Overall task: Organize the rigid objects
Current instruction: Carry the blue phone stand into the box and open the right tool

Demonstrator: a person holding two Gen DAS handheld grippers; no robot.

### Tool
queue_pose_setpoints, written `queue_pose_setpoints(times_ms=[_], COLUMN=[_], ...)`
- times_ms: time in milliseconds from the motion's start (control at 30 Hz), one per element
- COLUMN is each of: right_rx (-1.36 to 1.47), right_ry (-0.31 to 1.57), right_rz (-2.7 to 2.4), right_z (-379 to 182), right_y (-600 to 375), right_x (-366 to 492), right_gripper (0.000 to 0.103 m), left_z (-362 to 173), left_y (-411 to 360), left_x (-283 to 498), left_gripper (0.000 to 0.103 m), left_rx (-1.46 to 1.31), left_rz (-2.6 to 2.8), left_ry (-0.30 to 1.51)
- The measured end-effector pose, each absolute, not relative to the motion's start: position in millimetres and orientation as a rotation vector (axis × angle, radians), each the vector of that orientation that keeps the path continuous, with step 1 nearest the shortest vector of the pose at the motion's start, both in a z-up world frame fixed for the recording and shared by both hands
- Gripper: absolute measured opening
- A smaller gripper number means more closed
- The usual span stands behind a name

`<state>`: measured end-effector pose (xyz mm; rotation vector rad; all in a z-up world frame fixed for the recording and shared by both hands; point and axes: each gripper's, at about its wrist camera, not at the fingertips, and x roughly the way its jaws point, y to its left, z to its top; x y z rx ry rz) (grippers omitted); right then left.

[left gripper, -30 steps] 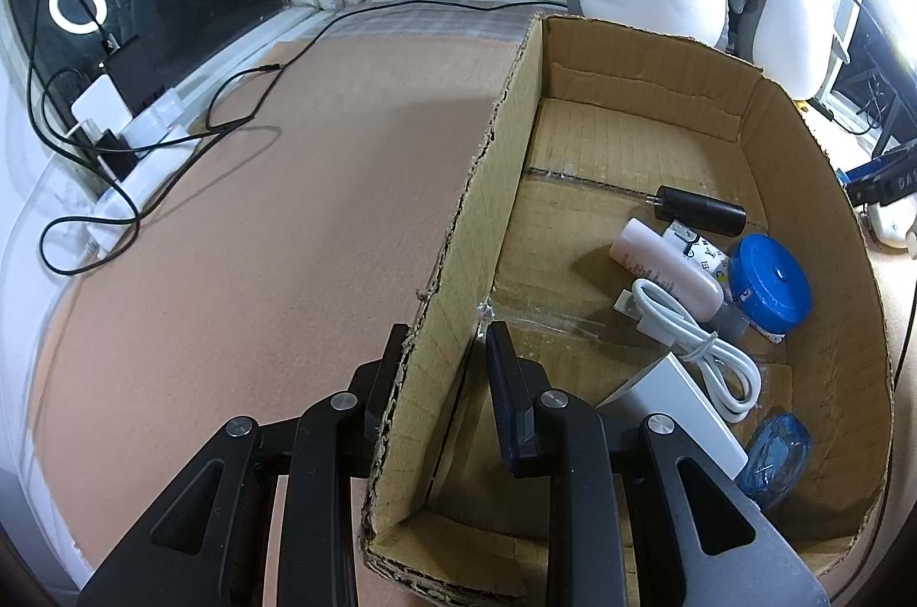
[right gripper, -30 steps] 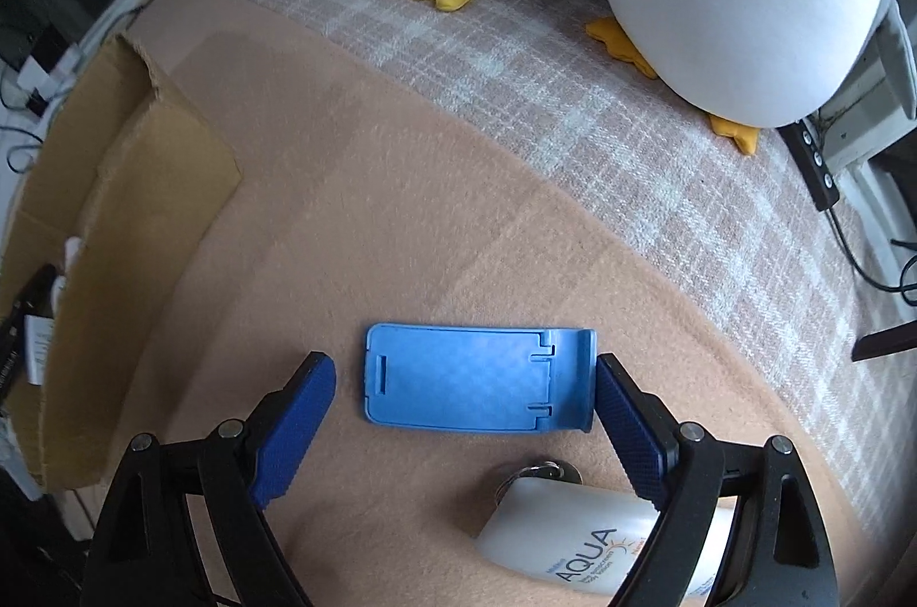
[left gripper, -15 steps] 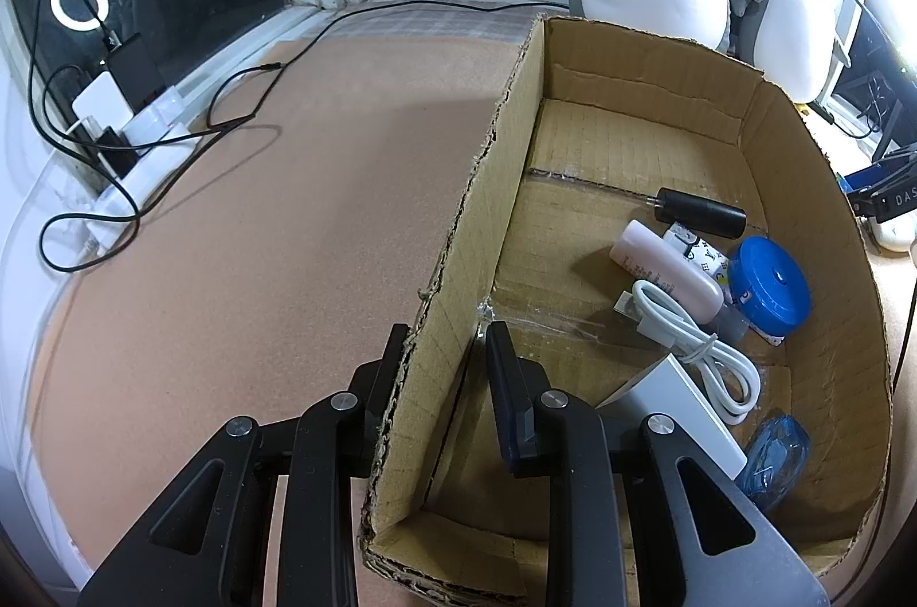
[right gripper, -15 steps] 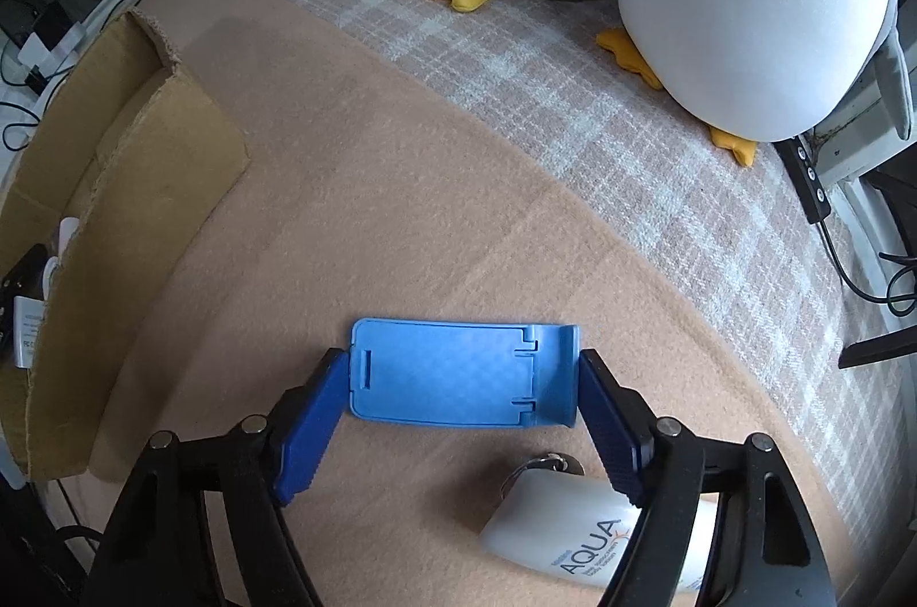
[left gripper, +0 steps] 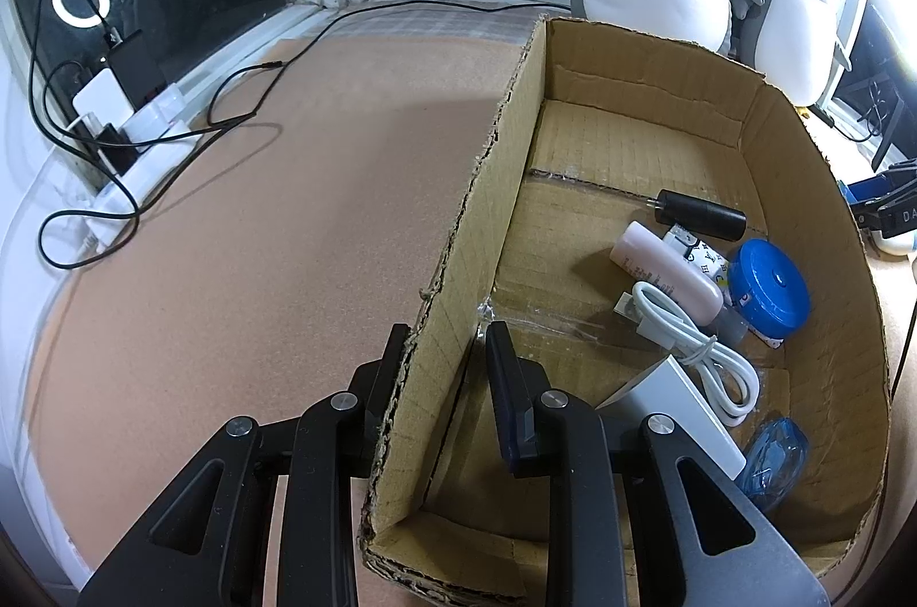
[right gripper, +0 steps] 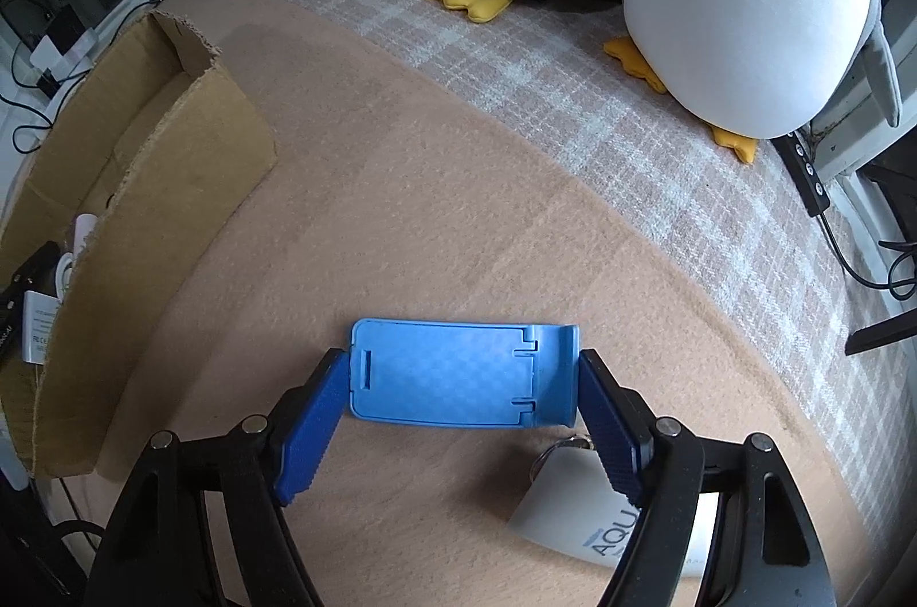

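Note:
My right gripper is shut on a flat blue plastic phone stand, one blue pad at each short end, just above the tan blanket. A white tube marked AQUA lies under the right finger. The open cardboard box holds a black cylinder, a pink tube, a blue round case, a white cable and a white slab. My left gripper straddles the box's long left wall, one finger outside and one inside, clamped on it. In the right wrist view the box stands to the left.
Two plush penguins sit on the plaid cloth at the back. A power strip with black cables lies by the window at far left. A black remote rests at the right edge. Bare tan blanket spreads left of the box.
The right gripper's fingers closed in from either side onto the blue stand and now press its two ends. The left gripper and the box have not moved.

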<state>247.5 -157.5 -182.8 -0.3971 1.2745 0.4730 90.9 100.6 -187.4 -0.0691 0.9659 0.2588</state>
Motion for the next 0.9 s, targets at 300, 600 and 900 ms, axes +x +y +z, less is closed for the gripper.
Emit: queue_pose_setpoints(times_ms=[300,600,900], right_rx=[-0.352,-0.346,-0.315], right_ry=[1.197,1.07,1.002], right_rz=[0.486,0.574,0.642], right_z=[-153,-109,-92], right_y=[-152,-120,-80], right_x=[224,193,190], right_gripper=[0.075,0.075,0.075], left_z=[-187,-187,-188], left_y=[101,102,102], left_x=[91,91,91], left_gripper=[0.023,0.023,0.023], left_rx=[-0.073,-0.083,-0.083], left_rz=[0.259,0.258,0.257], left_ry=[0.965,0.961,0.958])
